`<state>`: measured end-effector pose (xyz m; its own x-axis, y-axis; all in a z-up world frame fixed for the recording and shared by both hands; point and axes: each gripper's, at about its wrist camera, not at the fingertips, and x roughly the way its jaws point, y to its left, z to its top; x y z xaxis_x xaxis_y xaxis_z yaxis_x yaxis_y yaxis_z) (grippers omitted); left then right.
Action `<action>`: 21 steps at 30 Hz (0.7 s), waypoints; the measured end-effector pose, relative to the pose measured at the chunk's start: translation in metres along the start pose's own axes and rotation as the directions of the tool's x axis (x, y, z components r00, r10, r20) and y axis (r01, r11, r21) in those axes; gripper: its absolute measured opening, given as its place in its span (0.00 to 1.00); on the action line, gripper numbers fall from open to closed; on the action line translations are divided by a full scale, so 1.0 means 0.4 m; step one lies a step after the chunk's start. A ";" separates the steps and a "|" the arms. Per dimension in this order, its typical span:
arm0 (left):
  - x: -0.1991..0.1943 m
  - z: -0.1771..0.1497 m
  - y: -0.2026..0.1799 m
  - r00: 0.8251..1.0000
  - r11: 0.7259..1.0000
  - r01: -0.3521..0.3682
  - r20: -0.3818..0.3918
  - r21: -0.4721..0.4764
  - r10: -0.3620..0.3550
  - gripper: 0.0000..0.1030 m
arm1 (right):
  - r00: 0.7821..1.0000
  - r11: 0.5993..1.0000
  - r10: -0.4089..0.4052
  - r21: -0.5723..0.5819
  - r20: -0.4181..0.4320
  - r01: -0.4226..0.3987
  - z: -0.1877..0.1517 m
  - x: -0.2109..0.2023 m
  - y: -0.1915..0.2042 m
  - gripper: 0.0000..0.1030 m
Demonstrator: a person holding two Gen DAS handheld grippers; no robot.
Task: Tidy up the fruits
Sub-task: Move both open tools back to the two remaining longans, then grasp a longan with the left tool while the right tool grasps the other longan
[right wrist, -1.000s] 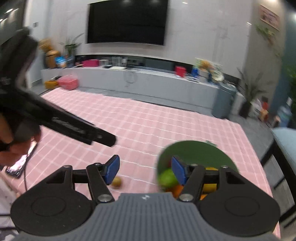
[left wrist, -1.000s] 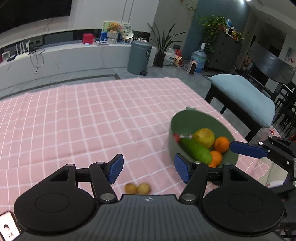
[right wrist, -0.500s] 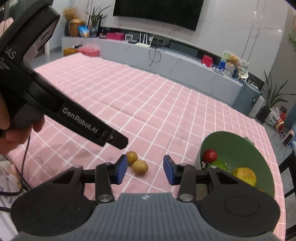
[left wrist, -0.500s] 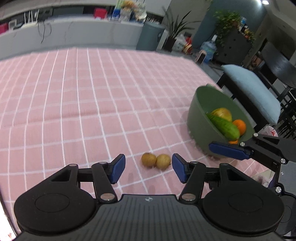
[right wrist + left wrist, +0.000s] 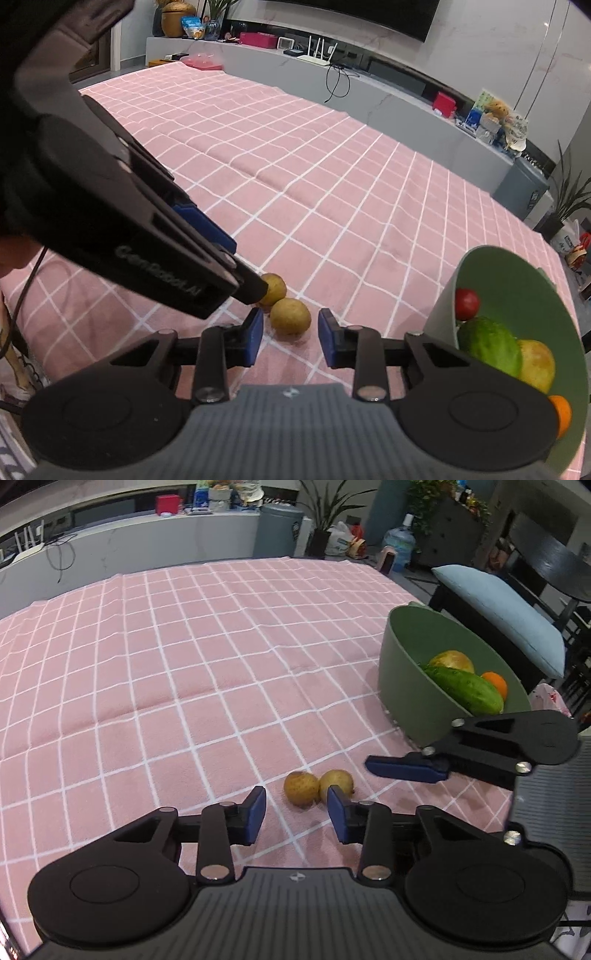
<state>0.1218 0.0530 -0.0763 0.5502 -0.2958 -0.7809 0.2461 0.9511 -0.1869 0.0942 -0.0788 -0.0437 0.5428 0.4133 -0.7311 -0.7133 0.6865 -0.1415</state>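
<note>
Fruits: two small brown ones (image 5: 301,788) (image 5: 337,781) lie touching near the tablecloth's (image 5: 184,664) near edge. The left tongs (image 5: 295,814) are closing around one, pads not yet touching. The right tongs (image 5: 290,336) are closing around the other (image 5: 290,316), also untouched. A green bowl (image 5: 402,686) near the right edge holds more.

Two small round fruits (image 5: 317,787) lie touching each other on the checked tablecloth (image 5: 184,672), at about 6 o'clock in the left wrist view. The bowl (image 5: 410,686) stands near them at 3 o'clock, close to the table's edge. In it a cucumber (image 5: 465,688) lies before a large round fruit (image 5: 451,661), an orange (image 5: 495,682) at its 3 o'clock. A cushioned bench (image 5: 498,613) stands behind the bowl, at 2 o'clock.
</note>
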 end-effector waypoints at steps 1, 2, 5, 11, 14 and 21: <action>0.003 0.003 0.000 1.000 1.000 0.007 0.003 0.001 -0.007 0.43 | 1.000 1.000 0.004 0.002 -0.002 -0.004 0.000 0.007 -0.003 0.27; 0.004 0.004 0.003 1.000 1.000 0.014 0.004 0.000 -0.014 0.41 | 1.000 1.000 0.006 0.001 -0.004 -0.006 0.001 0.014 -0.006 0.27; 0.023 0.013 0.007 1.000 1.000 0.013 -0.006 -0.003 -0.013 0.39 | 1.000 1.000 0.014 -0.002 -0.006 -0.014 -0.003 0.035 -0.008 0.27; 0.052 0.016 0.012 0.999 1.000 0.023 -0.040 -0.001 -0.023 0.36 | 1.000 1.000 0.030 0.008 -0.002 -0.030 -0.013 0.059 -0.010 0.23; 0.062 0.021 0.014 0.999 1.000 0.022 -0.040 -0.004 -0.023 0.35 | 0.999 0.999 0.039 0.019 0.002 -0.039 -0.016 0.060 -0.018 0.23; 0.073 0.029 0.029 0.999 0.999 0.032 -0.042 -0.044 -0.034 0.31 | 0.999 0.998 0.043 0.038 0.016 -0.044 -0.022 0.062 -0.030 0.23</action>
<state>0.1501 0.0546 -0.0943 0.5075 -0.3237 -0.7985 0.2279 0.9442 -0.2380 0.1125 -0.0821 -0.0663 0.5182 0.4519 -0.7261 -0.7189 0.6900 -0.0836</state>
